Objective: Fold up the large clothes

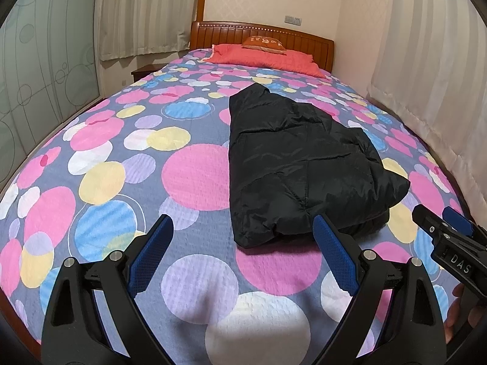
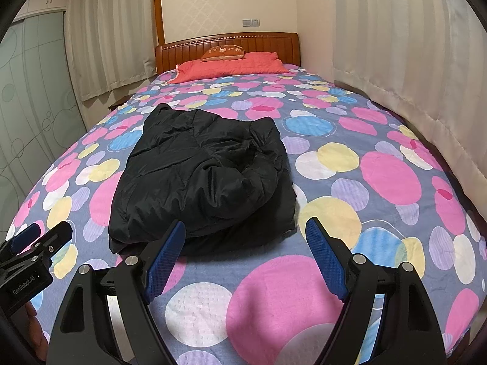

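Note:
A black puffy jacket (image 1: 298, 164) lies folded into a thick bundle on the bed, lengthwise toward the headboard; in the right wrist view the jacket (image 2: 207, 176) sits left of centre. My left gripper (image 1: 243, 225) is open, hovering just short of the bundle's near edge, nothing between its blue pads. My right gripper (image 2: 245, 228) is open too, above the sheet at the jacket's near right corner, touching nothing. Each gripper shows at the edge of the other's view: the right gripper (image 1: 438, 217), the left gripper (image 2: 45, 232).
The bed has a sheet (image 1: 194, 176) printed with coloured circles. A red pillow (image 1: 268, 57) and a small orange cushion (image 1: 264, 42) lie by the wooden headboard (image 1: 304, 39). Curtains (image 1: 432, 70) hang along the right side, a glass wardrobe door (image 1: 45, 70) stands left.

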Demonstrator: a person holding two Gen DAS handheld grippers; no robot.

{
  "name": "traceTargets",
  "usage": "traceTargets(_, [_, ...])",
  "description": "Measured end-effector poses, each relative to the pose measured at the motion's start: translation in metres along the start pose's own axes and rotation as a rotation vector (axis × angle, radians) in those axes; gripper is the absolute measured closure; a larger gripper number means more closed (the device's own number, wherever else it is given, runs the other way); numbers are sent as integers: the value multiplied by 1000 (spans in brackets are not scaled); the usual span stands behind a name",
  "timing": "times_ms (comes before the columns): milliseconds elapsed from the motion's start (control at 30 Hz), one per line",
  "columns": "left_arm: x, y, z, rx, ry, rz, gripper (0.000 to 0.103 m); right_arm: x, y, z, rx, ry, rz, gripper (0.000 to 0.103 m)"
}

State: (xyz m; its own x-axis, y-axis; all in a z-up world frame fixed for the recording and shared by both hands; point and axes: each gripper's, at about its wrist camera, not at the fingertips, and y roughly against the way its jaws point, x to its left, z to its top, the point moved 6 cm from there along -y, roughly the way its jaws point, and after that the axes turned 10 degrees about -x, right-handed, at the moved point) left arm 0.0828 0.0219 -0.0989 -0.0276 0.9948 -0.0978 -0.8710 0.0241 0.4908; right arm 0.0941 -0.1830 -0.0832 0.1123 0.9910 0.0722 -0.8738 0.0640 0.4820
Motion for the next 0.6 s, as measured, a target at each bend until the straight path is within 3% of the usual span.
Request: traceTargets(600, [0,1,-1,0,0,-5,10,1,1,0,-2,1,-1,23])
